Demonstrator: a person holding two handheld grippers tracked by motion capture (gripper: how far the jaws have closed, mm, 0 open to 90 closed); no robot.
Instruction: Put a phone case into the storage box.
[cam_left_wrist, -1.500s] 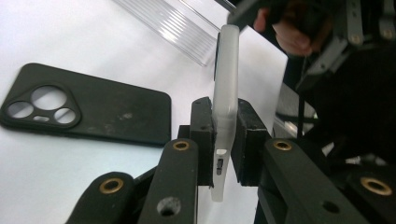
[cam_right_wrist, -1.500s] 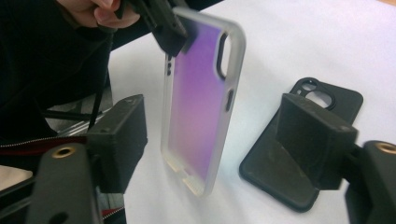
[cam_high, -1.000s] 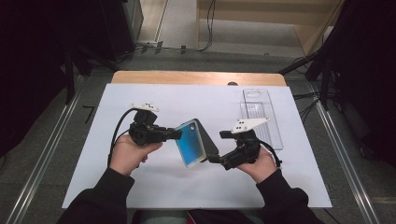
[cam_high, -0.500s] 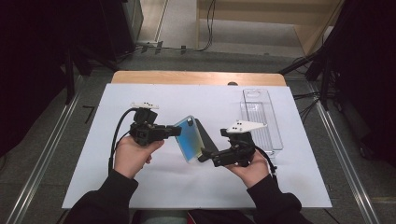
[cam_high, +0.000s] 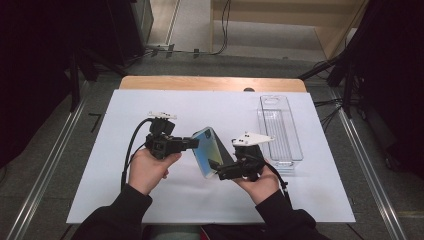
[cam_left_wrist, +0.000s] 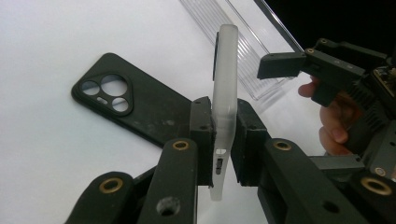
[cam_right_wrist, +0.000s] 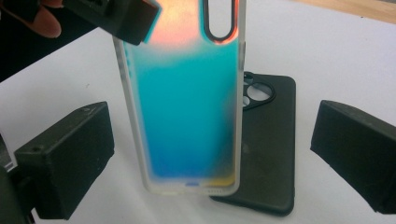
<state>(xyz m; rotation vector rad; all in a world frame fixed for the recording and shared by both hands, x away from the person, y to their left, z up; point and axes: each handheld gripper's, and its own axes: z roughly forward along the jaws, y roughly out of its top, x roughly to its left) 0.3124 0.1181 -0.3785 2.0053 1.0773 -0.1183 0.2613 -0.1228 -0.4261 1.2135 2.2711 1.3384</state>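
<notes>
Your left claw (cam_left_wrist: 219, 140) clamps the frosted, blue-tinted translucent phone case (cam_left_wrist: 225, 88) by its edge, holding it upright above the white counter (cam_high: 150, 105). Your right claw (cam_right_wrist: 210, 158) stands wide open, its pads either side of the case, not touching. Behind the case a black rubber phone case (cam_right_wrist: 268, 154) lies flat, half hidden. A clear plastic tray (cam_high: 280, 130) sits beyond your right claw.
</notes>
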